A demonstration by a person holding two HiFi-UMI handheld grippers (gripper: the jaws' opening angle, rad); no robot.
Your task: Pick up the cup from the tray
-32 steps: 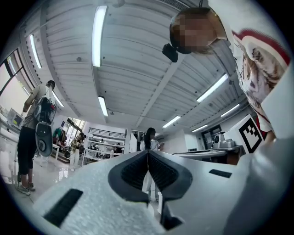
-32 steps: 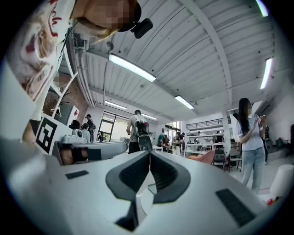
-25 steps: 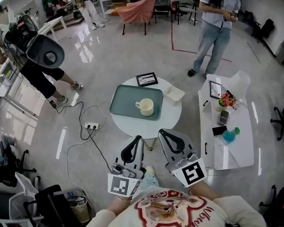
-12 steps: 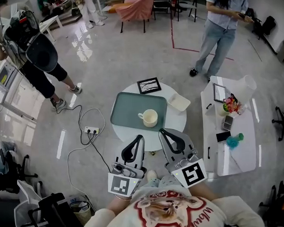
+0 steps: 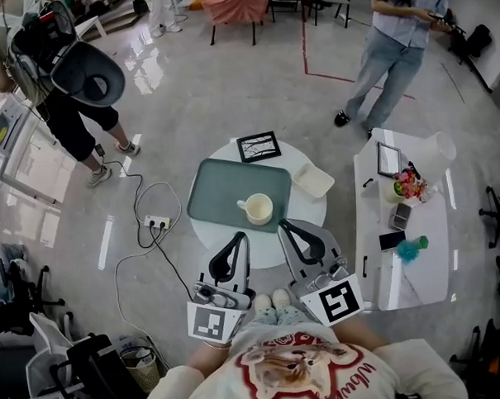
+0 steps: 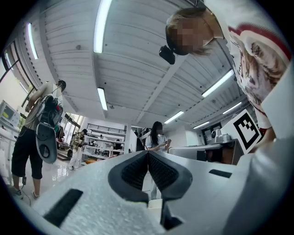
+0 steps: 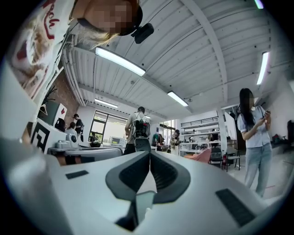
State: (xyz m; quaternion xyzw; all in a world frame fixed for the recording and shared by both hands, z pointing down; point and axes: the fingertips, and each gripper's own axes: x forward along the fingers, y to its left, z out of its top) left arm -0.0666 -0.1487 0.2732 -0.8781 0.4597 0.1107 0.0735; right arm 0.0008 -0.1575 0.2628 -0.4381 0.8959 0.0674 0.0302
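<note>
In the head view a cream cup [image 5: 256, 209] with its handle to the left stands upright near the front right of a green tray [image 5: 216, 188] on a small round white table [image 5: 300, 213]. My left gripper [image 5: 242, 236] and right gripper [image 5: 282, 225] hover side by side over the table's near edge, just short of the tray. Both are shut, with nothing between the jaws. In the left gripper view [image 6: 148, 153] and the right gripper view [image 7: 150, 153] the tips meet and point slightly upward at the room. Neither of those views shows the cup.
A black picture frame [image 5: 258, 146] and a white square dish [image 5: 313, 182] sit on the table behind and right of the tray. A long white side table [image 5: 418, 266] with small items stands to the right. A power strip [image 5: 156, 222] with cables lies on the floor at left. People stand around.
Both grippers have come forward to the table's near edge, closer to the tray and cup. The jaws stayed shut.
</note>
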